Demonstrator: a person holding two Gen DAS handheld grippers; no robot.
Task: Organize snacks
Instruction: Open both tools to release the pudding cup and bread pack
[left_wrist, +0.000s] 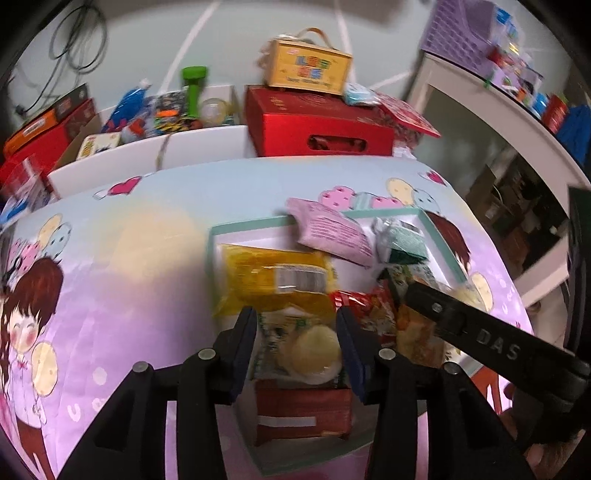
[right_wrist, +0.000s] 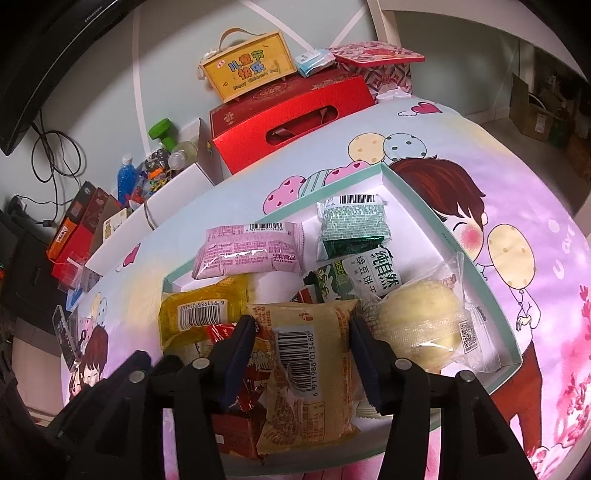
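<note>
My left tool (left_wrist: 297, 341) hangs over the near end of the mint-rimmed box (left_wrist: 243, 224) on the counter (left_wrist: 122, 258) with its cartoon cloth — jaws apart, a round pale cake in clear wrap (left_wrist: 314, 350) lying between them, though blur keeps me from telling whether the pads touch it. My right tool (right_wrist: 303, 349) stands with its jaws parted on either side of a tan barcoded packet (right_wrist: 308, 354); I see a sliver of gap on each side, so it is not clamped. Inside the box lie the other snacks: a pink packet (right_wrist: 251, 251) toward the far wall, a green foil pack (right_wrist: 352, 227) beside it, a yellow packet (right_wrist: 201, 312) at the left, a wrapped pale bun (right_wrist: 424, 325) at the right. Beyond the counter — a red carry box (right_wrist: 295, 114) topped by a yellow handled box (right_wrist: 247, 70).
</note>
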